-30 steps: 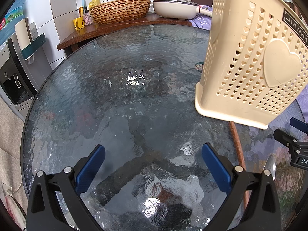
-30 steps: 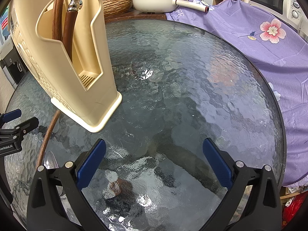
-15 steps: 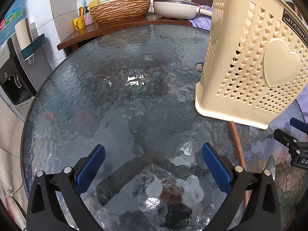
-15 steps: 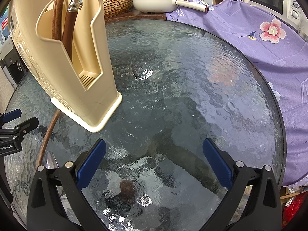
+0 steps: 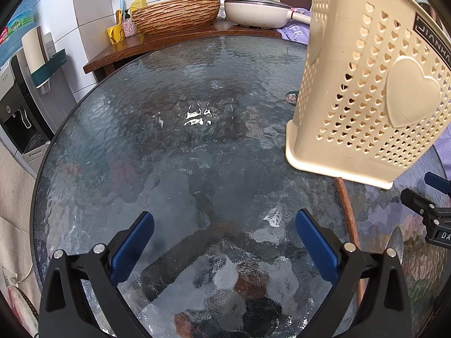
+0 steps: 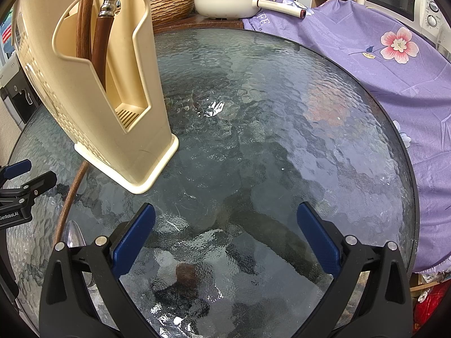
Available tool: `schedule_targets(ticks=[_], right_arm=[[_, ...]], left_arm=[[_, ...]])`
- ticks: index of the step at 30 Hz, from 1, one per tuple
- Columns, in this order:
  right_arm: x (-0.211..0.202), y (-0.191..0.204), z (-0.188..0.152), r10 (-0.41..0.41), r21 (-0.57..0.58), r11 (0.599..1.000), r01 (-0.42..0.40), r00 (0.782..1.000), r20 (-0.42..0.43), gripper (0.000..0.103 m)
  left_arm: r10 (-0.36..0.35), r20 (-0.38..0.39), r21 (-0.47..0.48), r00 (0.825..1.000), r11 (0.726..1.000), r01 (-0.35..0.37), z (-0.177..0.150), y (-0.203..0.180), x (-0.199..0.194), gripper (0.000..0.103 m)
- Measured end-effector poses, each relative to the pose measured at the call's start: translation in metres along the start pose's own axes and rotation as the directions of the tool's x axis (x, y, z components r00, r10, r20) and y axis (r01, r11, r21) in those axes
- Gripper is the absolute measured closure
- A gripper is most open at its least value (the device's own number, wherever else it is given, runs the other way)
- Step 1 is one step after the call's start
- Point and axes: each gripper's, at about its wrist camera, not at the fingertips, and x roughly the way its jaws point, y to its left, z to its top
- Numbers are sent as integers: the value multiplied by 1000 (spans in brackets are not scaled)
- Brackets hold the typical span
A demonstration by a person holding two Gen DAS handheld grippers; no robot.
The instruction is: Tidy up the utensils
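Note:
A cream perforated utensil holder [image 5: 366, 90] stands on the round glass table [image 5: 157, 146]; in the right wrist view the utensil holder [image 6: 112, 90] holds two brown-handled utensils [image 6: 100, 45] upright. A wooden-handled spoon [image 5: 348, 211] lies flat on the glass in front of the holder, its metal bowl [image 6: 72, 235] near me. My left gripper [image 5: 224, 229] is open and empty above the glass, left of the spoon. My right gripper [image 6: 225, 225] is open and empty, right of the spoon.
A wooden counter [image 5: 157, 40] behind the table carries a woven basket [image 5: 176, 14] and a white lidded pan [image 5: 255, 12]. A purple flowered cloth [image 6: 380, 56] covers the area right of the table. A water dispenser [image 5: 17, 107] stands at the left.

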Motion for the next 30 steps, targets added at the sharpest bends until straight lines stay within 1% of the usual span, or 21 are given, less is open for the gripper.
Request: schedule_targets(ticks=[30], right_arm=[[-1,0,-1,0,-2,1000,0,1000,-1,4]], left_arm=[[-4,-1,3,1000,1000,4,2,0,1,4]])
